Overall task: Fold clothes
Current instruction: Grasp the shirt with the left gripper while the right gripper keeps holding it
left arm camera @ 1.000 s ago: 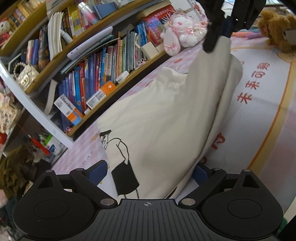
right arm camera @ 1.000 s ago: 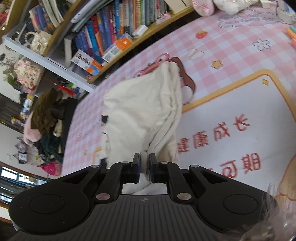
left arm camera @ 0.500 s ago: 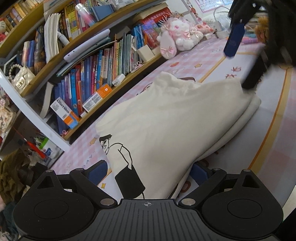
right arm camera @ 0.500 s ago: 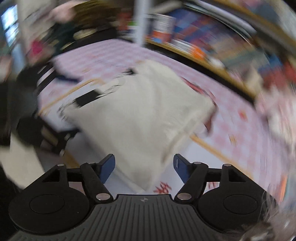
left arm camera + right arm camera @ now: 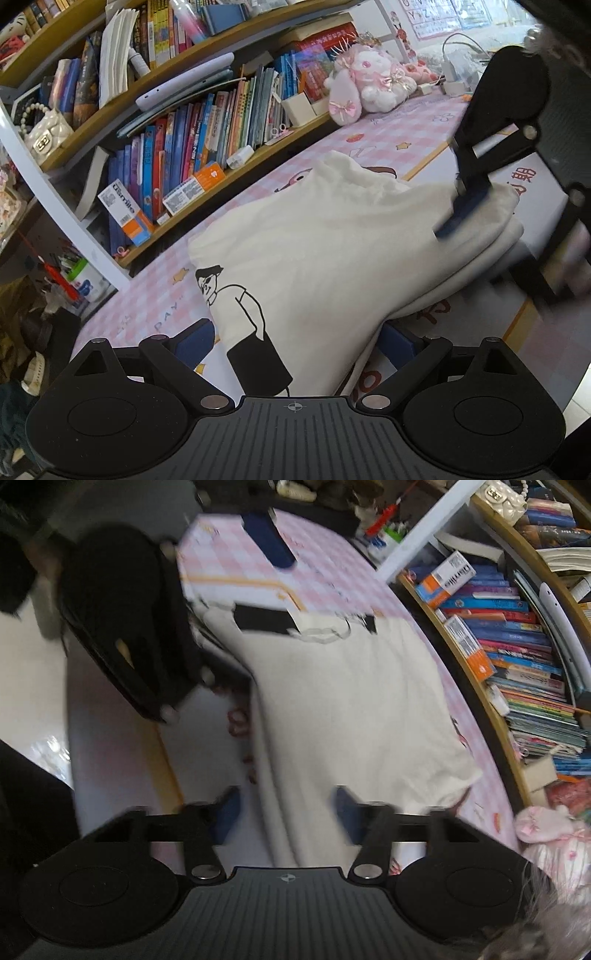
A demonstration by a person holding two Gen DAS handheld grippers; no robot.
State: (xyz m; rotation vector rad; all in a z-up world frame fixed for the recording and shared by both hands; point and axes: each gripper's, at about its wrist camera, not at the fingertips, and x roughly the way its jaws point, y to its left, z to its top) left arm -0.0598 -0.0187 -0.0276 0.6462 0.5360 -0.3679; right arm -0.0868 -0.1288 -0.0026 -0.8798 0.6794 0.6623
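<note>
Both grippers are spread apart, gripping nothing. Left gripper (image 5: 295, 338) and right gripper (image 5: 286, 808) straddle opposite ends of the folded shirt (image 5: 332, 236) on the mat (image 5: 369, 129).

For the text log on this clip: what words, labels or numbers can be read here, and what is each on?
"Usmile": white and orange box on the lower bookshelf.
"PAY": pale letters on the pink checked mat, partly legible.
Red Chinese characters on the mat's white panel: partly cut off, not reliably readable.
Book spines and the wall poster: too small.
Cream shirt: a drawn figure only, no words.
</note>
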